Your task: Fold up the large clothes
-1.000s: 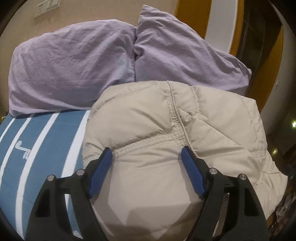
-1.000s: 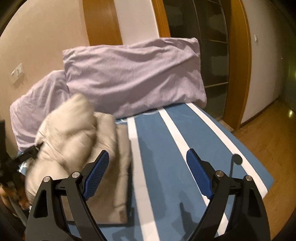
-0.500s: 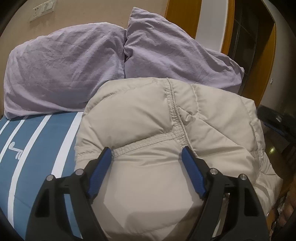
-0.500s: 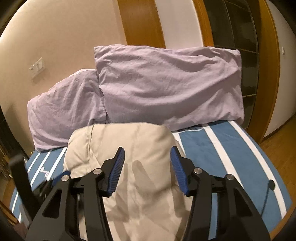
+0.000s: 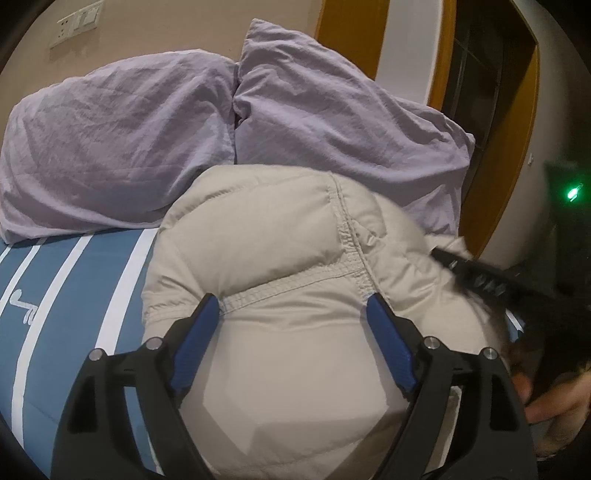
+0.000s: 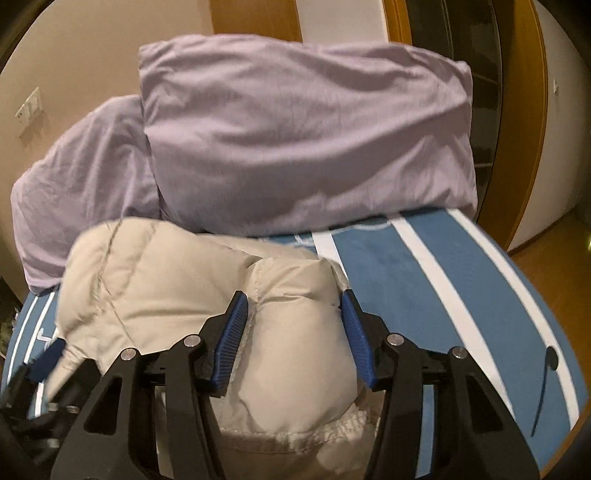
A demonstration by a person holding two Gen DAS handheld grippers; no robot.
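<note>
- Up close, in the left wrist view, the left tool [image 5: 293, 308] stands wide, its jaws just opened further, the beige puffer jacket [image 5: 280, 258] bulging between the blue pads; whether they press it I cannot tell. Two lilac pillows [image 5: 229, 110] lean on the wall at 12 o'clock, blue white-striped bedding [image 5: 74, 280] lies at 9, a wall socket plate [image 5: 75, 24] at 11, wooden door frames [image 5: 524, 155] at 2.
- Seen from the right wrist view, the right tool [image 6: 293, 310] has just narrowed and squeezes a puffy fold of the jacket [image 6: 291, 332] between its pads. Striped bedding [image 6: 424, 295] runs to 3 o'clock, pillows [image 6: 295, 129] at 12, wooden floor [image 6: 546, 266] at 3.
</note>
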